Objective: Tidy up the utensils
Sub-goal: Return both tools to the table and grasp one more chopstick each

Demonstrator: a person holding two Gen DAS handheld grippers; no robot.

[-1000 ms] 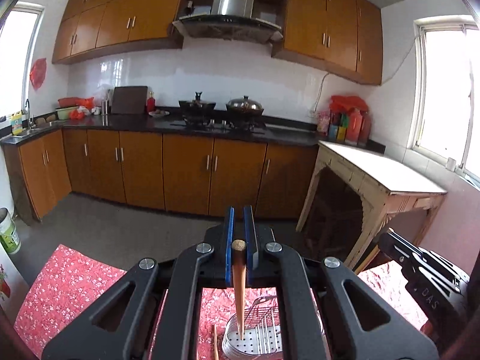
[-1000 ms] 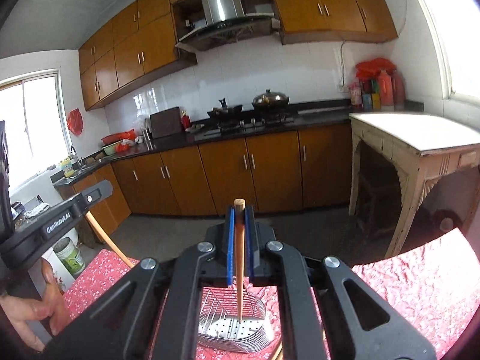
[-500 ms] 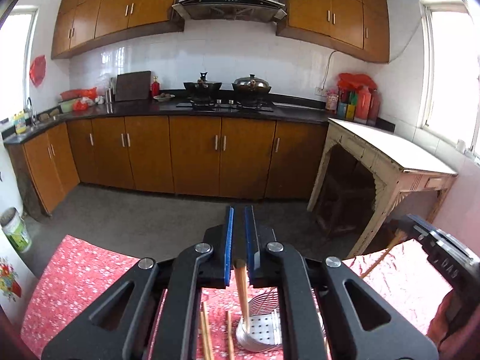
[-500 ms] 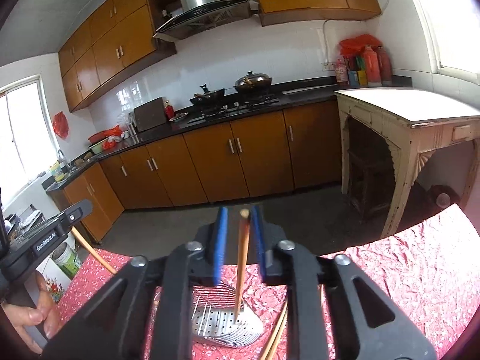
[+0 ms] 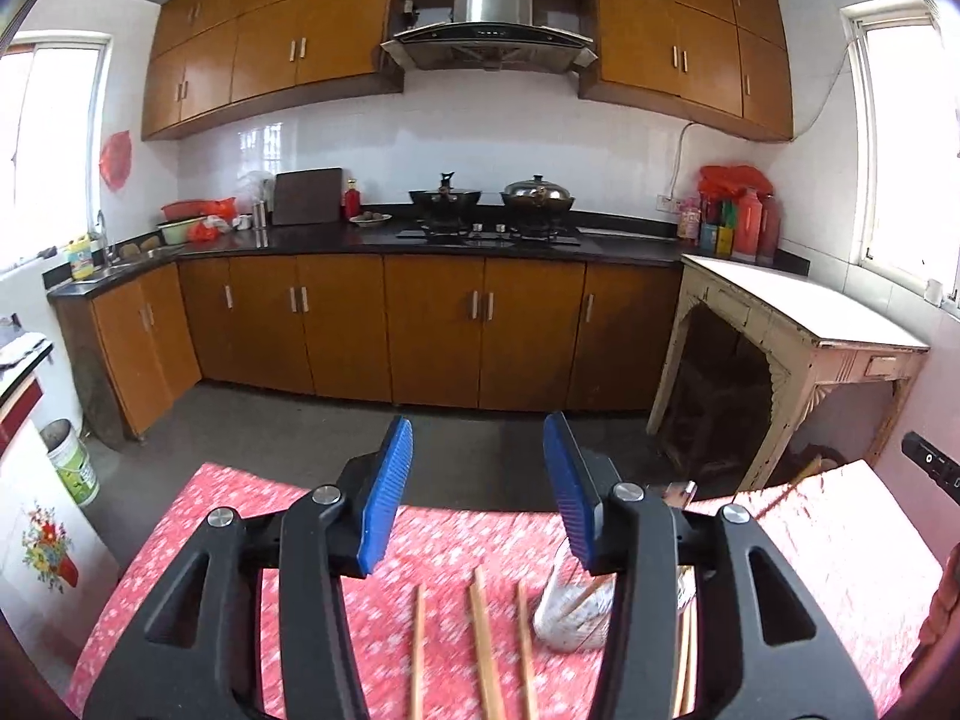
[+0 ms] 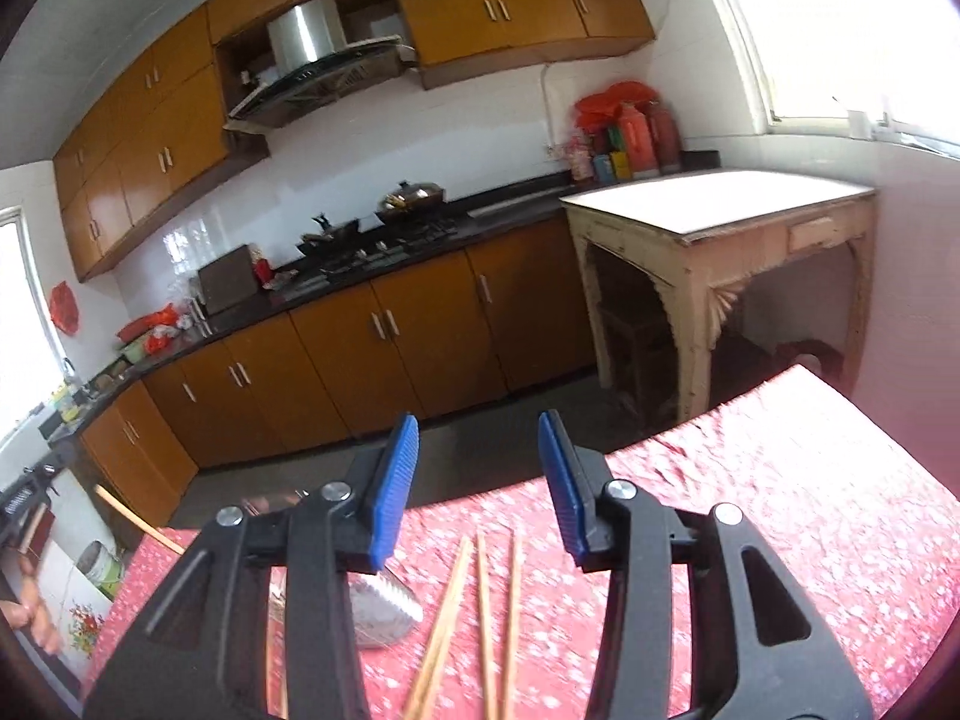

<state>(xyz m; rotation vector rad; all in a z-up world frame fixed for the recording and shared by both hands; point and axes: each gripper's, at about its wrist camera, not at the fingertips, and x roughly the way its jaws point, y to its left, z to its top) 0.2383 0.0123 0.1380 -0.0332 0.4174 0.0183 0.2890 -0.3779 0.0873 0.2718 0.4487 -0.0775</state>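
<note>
Chopsticks (image 5: 486, 642) lie loose on the red flowered cloth (image 5: 252, 516) that covers the tabletop, wooden sticks running roughly side by side, seen between the fingers of the left gripper (image 5: 478, 483). Just to their right sits a metal strainer basket (image 5: 570, 612), partly hidden behind the right-hand blue finger pad (image 5: 567, 498), with a stick or two leaning in it; more sticks show at its far side, at the edge of the black arm. Left gripper: fingers spread wide, nothing between them, hovering over the sticks.

From the right wrist view, the same sort of picture: chopsticks (image 6: 480, 612) fan out on the cloth (image 6: 780, 480), two close together and crossing toward the bottom, two more beside them. The shiny basket (image 6: 378, 606) lies to their left, half covered by the gripper's black arm. Right gripper (image 6: 477, 474) is also spread apart and holds nothing; its blue pads (image 6: 393, 480) stand clear above the sticks. This view is tilted and a little blurred.

Around them, brown kitchen cabinets (image 5: 432, 330), a dark counter with two pots on the stove (image 5: 492, 222), a steel hood (image 5: 492, 18) above, and a worn pale side table (image 5: 798, 324) by the right window.
</note>
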